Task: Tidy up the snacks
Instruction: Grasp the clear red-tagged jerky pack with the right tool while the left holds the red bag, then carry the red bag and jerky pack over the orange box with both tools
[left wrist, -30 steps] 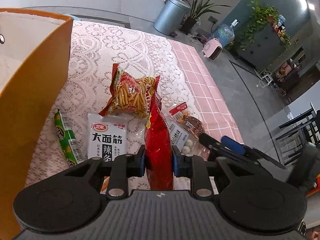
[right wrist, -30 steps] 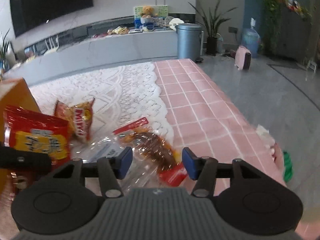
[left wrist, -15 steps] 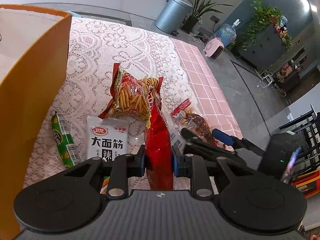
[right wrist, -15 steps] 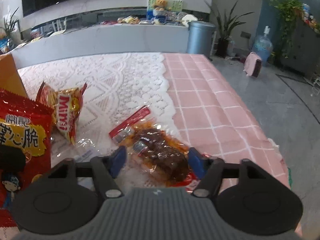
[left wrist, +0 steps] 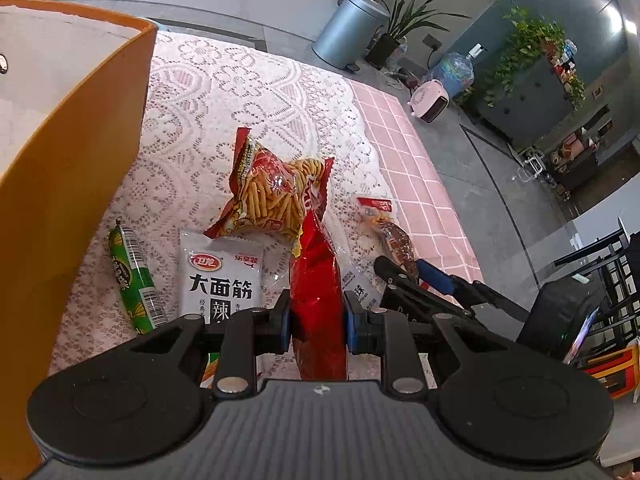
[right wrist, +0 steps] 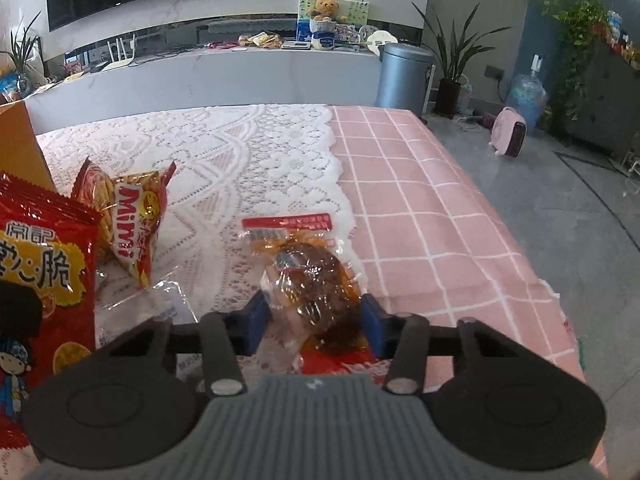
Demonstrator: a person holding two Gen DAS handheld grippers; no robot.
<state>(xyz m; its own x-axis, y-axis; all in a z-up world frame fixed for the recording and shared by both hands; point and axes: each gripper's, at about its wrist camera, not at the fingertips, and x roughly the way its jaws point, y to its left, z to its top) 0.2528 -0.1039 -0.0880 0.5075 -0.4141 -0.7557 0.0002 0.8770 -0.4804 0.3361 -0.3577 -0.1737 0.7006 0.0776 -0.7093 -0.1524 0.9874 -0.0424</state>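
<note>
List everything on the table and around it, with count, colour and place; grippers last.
Red bag: 1, red, upright in left gripper.
Mimi bag: 1, red-yellow, mid lace.
White packet: 1, white, near edge.
Sausage: 1, green, beside box.
Brown pack: 1, clear, brown inside, between right gripper's fingers.
Clear pack: 1, transparent, left of brown pack.
Box: 1, orange, left.
Lace cloth: 1, white, over pink checked tablecloth.
Bin: 1, grey, beyond table.
Left gripper: shut on red bag.
Right gripper: open, straddling brown pack.
</note>
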